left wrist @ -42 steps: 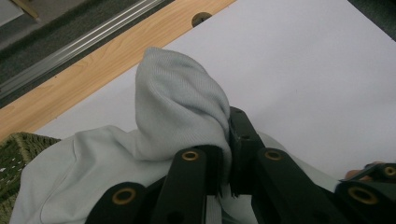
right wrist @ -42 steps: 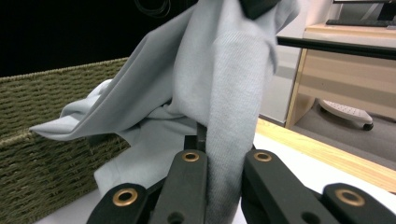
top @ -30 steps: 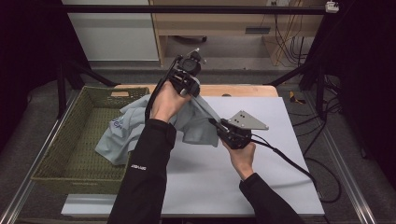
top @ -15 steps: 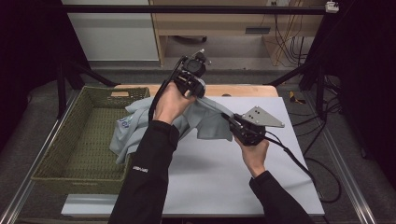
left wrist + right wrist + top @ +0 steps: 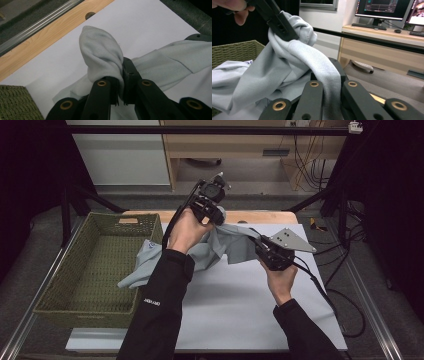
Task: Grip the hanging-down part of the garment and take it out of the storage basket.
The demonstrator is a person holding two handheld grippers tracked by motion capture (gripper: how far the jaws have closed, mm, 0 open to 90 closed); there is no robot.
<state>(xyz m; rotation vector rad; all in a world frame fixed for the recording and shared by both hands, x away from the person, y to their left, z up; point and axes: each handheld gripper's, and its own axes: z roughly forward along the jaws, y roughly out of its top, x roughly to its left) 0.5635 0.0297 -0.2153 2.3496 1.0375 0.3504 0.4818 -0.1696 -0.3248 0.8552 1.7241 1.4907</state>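
Observation:
A pale grey-blue sweatshirt [image 5: 220,251] hangs between both grippers above the white table top [image 5: 240,305]. Its lower part trails down over the rim of the green woven basket [image 5: 90,270]. My left gripper [image 5: 212,212] is raised at the back middle, shut on a fold of the sweatshirt [image 5: 102,57]. Lower and to the right, my right gripper [image 5: 257,245] is shut on another stretch of the sweatshirt [image 5: 322,67], which runs taut up to the left gripper's jaws [image 5: 279,23].
The basket stands at the table's left side. A wooden strip [image 5: 260,216] runs along the table's far edge. Beyond it are a wooden desk [image 5: 384,47] with monitors and black frame legs. Cables trail from the right gripper off the table's right side.
The right gripper has moved right and up, drawing the sweatshirt out of the basket. The left gripper has stayed high at the back. The cloth between them is now more stretched.

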